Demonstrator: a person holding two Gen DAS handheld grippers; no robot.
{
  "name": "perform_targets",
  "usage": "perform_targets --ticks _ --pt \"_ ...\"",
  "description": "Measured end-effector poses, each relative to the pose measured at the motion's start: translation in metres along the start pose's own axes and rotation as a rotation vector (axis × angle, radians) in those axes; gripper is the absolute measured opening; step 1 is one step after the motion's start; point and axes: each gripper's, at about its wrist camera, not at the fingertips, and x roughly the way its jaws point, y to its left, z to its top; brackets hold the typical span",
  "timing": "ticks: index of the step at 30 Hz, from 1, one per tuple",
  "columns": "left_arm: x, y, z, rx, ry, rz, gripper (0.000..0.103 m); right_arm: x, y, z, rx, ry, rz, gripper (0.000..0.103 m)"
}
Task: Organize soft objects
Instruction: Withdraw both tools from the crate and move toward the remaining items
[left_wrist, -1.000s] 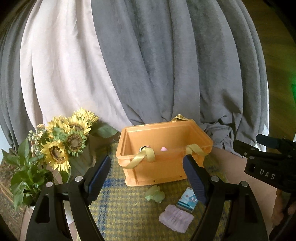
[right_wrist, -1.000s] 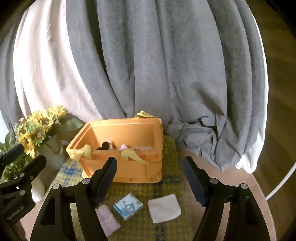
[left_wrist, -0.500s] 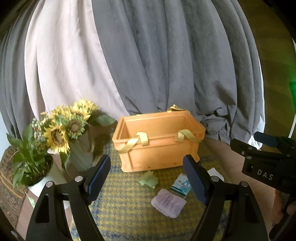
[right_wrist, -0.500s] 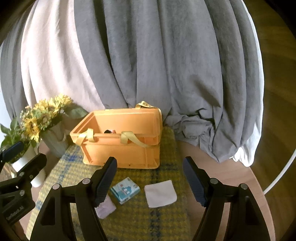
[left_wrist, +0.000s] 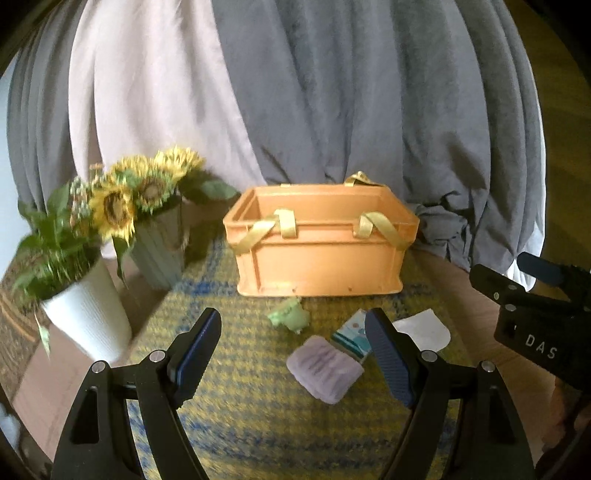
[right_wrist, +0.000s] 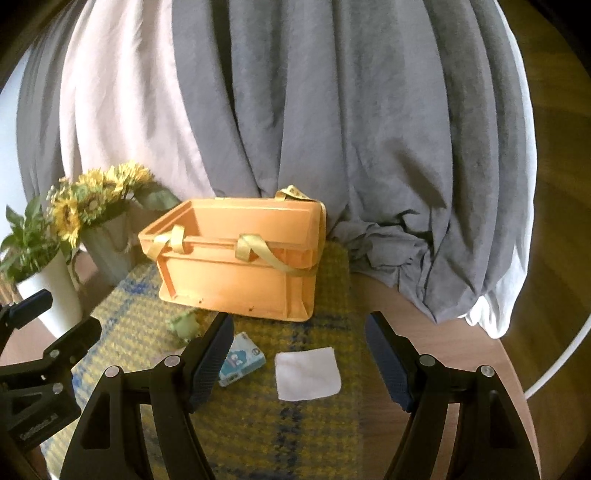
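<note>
Right now both tools hang over the yellow-and-blue checked woven mat (left_wrist: 229, 402) that covers the round wooden bench (right_wrist: 436, 339), and neither holds anything. The left gripper (left_wrist: 293, 347) has its jaws standing wide apart with only mat between them; the right gripper (right_wrist: 299, 350) is just as wide, also empty.

The soft things lie loose in front of the orange plastic crate with yellow ribbon handles (left_wrist: 321, 258). From the left camera, a crumpled pale green cloth (left_wrist: 290, 318) sits at about twelve o'clock from the jaws, just before the crate's front wall. A ribbed lilac pad (left_wrist: 325, 367) lies at about three o'clock, touching a small teal printed packet (left_wrist: 352, 338). In the right camera a flat white square cloth (right_wrist: 307, 373) lies between the right jaws, toward six o'clock, with the packet at nine o'clock beside the left finger.

At ten o'clock from the crate stand yellow artificial sunflowers in a grey-green ribbed vase (left_wrist: 159, 254), with a leafy plant in a white pot (left_wrist: 88, 321) nearer.

I would judge this the approach, before any pick. Next, each tool must drop onto one item, the right over the white cloth, and pinch low, since flat cloth gives little to catch.
</note>
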Motion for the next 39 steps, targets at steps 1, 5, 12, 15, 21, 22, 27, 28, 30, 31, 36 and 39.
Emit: perform_targets --ticks 1,5,12,15,21,22,27,28,30,31,36,39 --pt "0.002 -0.001 -0.003 -0.010 0.007 0.006 0.080 0.001 -0.001 -0.001 -0.001 0.002 0.003 0.074" --pt "0.008 -0.007 -0.013 -0.028 0.022 0.042 0.080 0.010 -0.005 -0.009 -0.014 0.013 0.018 0.074" --pt "0.018 -0.017 -0.025 -0.030 0.028 0.063 0.080 0.031 -0.011 -0.022 -0.038 0.041 0.040 0.074" --pt "0.025 -0.021 -0.029 -0.034 0.041 0.063 0.080 0.039 -0.015 -0.027 -0.035 0.055 0.053 0.074" --pt "0.046 -0.029 -0.039 -0.047 0.109 0.058 0.080 0.060 -0.021 -0.039 -0.035 0.104 0.079 0.074" --pt "0.050 -0.030 -0.040 -0.049 0.121 0.055 0.080 0.063 -0.022 -0.041 -0.033 0.112 0.082 0.074" --pt "0.071 -0.034 -0.044 -0.056 0.179 0.051 0.080 0.084 -0.023 -0.051 -0.036 0.169 0.109 0.074" --pt "0.075 -0.034 -0.045 -0.058 0.189 0.048 0.080 0.088 -0.024 -0.052 -0.039 0.180 0.111 0.074" --pt "0.082 -0.035 -0.046 -0.058 0.207 0.050 0.080 0.096 -0.024 -0.055 -0.046 0.201 0.114 0.074" --pt "0.085 -0.036 -0.047 -0.055 0.215 0.053 0.080 0.099 -0.025 -0.056 -0.048 0.211 0.117 0.074" --pt "0.101 -0.040 -0.052 -0.041 0.259 0.045 0.080 0.117 -0.024 -0.059 -0.077 0.263 0.128 0.074" --pt "0.108 -0.039 -0.052 -0.039 0.273 0.045 0.080 0.127 -0.022 -0.062 -0.089 0.287 0.133 0.074"
